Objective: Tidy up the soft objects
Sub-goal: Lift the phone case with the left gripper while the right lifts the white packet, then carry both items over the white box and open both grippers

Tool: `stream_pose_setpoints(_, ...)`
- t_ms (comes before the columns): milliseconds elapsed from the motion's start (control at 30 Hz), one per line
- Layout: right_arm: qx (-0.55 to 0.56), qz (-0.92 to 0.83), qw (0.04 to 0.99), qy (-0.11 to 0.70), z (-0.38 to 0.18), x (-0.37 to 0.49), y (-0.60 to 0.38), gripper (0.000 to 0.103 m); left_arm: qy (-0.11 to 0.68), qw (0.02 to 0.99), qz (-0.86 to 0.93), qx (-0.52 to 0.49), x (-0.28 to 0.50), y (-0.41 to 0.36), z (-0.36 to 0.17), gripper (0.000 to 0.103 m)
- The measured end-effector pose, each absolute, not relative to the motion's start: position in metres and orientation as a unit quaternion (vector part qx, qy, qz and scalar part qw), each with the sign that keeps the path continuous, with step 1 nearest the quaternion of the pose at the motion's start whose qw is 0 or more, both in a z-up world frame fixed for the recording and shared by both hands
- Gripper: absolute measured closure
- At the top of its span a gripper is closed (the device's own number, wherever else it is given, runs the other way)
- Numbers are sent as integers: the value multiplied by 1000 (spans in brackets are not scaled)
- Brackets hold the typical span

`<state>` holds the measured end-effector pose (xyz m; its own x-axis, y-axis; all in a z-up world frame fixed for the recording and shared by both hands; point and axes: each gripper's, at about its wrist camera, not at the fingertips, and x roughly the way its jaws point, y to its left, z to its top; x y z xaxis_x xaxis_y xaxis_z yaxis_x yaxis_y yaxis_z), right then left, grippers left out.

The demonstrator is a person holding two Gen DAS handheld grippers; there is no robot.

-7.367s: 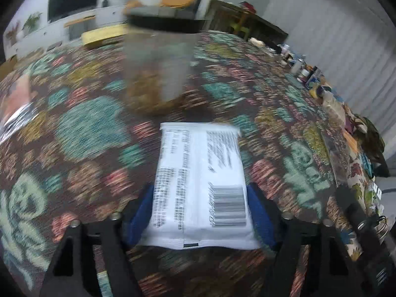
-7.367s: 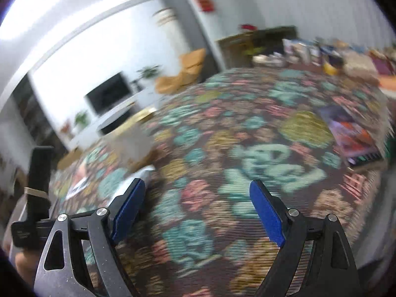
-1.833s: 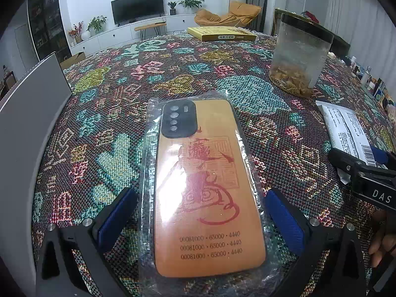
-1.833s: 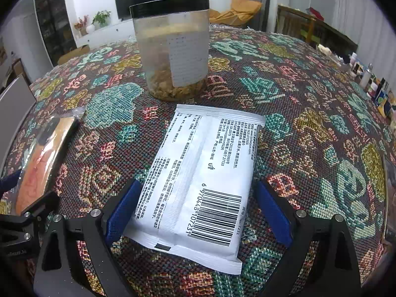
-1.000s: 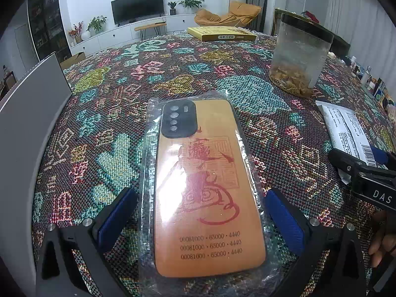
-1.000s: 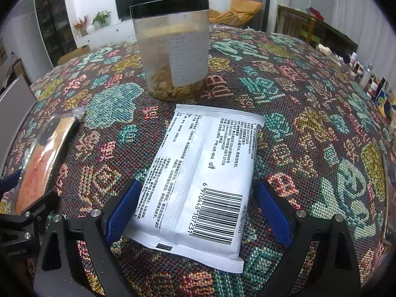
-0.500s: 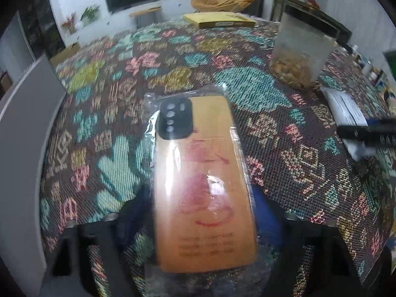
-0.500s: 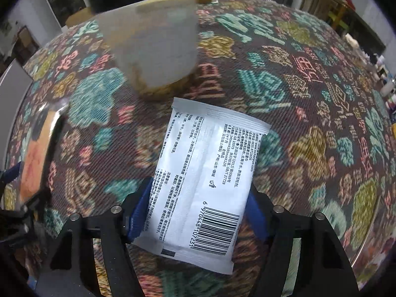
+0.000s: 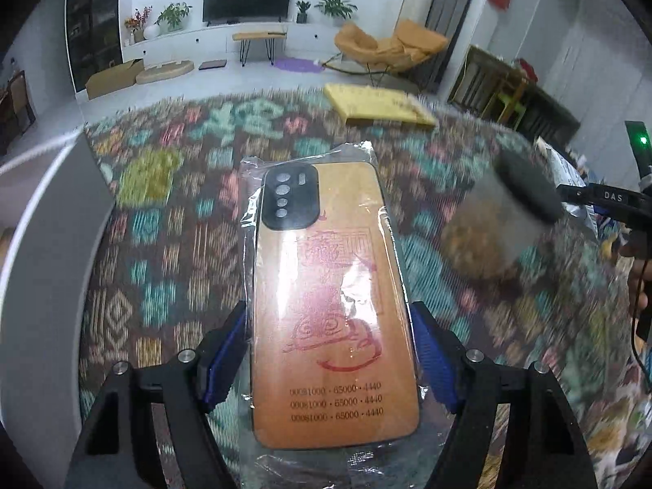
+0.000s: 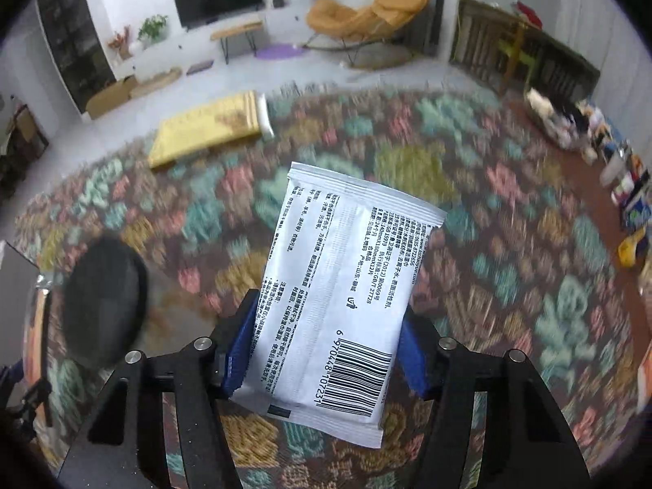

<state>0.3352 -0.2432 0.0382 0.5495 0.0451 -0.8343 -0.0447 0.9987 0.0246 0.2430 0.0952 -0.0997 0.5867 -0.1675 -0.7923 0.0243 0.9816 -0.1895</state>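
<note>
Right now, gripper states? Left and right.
Left gripper: shut on the bagged orange phone case.
Right gripper: shut on the white wet-wipes pack.

Patterned table (image 10: 468, 212), with a yellow book (image 10: 208, 128), a lidded jar (image 9: 505, 224) and clutter (image 10: 627, 187) along its right edge.

Blur, cropped edges and covered bits

The patterned tablecloth (image 9: 171, 244) smears into streaks in both views; the lidded jar (image 9: 505, 220) is a grey-brown smudge, its contents unreadable; the clear wrap (image 9: 358, 456) around the orange phone case (image 9: 330, 297) runs off the bottom edge; the grey panel (image 9: 45, 285) is cut by the left edge; the white packet (image 10: 338, 285) hides the inner faces of the right gripper's blue pads (image 10: 238, 350); its small print is too fine to read; the clutter (image 10: 623, 187) at the table's far right is indistinct.
</note>
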Motion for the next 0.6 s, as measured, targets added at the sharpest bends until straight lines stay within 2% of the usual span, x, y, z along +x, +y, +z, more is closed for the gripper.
stream_pose_setpoints(300, -35, 170, 884, 433, 107, 294, -121, 39, 426, 896, -58, -113, 240, 124, -44, 28)
stream_pose_setpoints(600, -45, 356, 828, 431, 119, 188, 71, 39, 394, 910, 24, -126, 135, 253, 3, 27)
